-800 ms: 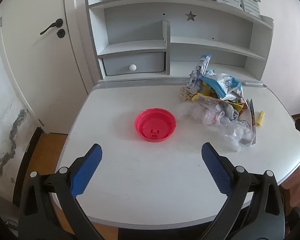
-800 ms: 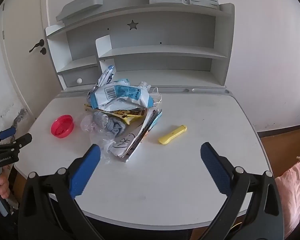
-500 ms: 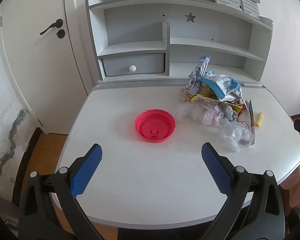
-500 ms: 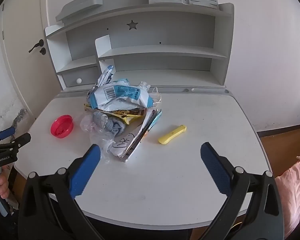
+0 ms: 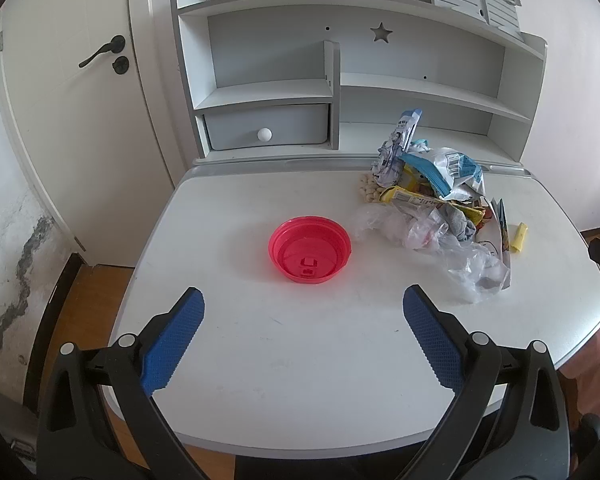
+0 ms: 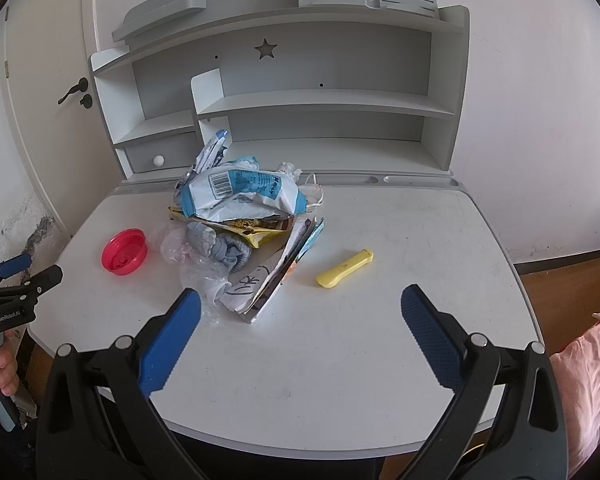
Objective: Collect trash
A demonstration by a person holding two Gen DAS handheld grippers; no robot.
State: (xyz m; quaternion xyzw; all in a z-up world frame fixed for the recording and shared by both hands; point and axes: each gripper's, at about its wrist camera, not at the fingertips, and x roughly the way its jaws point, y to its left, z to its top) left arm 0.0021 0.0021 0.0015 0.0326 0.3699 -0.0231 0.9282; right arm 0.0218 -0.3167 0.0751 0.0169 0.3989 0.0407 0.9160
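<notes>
A pile of trash [image 5: 432,204] lies on the white desk: blue-white snack bags, yellow wrappers, clear plastic, a grey cloth and papers; it also shows in the right wrist view [image 6: 244,224]. A red plastic lid [image 5: 309,249] lies left of the pile, also in the right wrist view [image 6: 124,257]. A yellow plastic piece [image 6: 345,273] lies right of the pile. My left gripper [image 5: 302,336] is open and empty above the desk's front, short of the lid. My right gripper [image 6: 298,334] is open and empty, short of the pile and the yellow piece.
The white desk [image 5: 284,380] has a grey-white shelf unit [image 5: 340,92] at the back with a small drawer [image 5: 266,126]. A white door [image 5: 68,92] stands at the left. Wooden floor [image 6: 568,272] shows beyond the desk's edges.
Both grippers have stayed almost still and open. The view shifted only slightly.
</notes>
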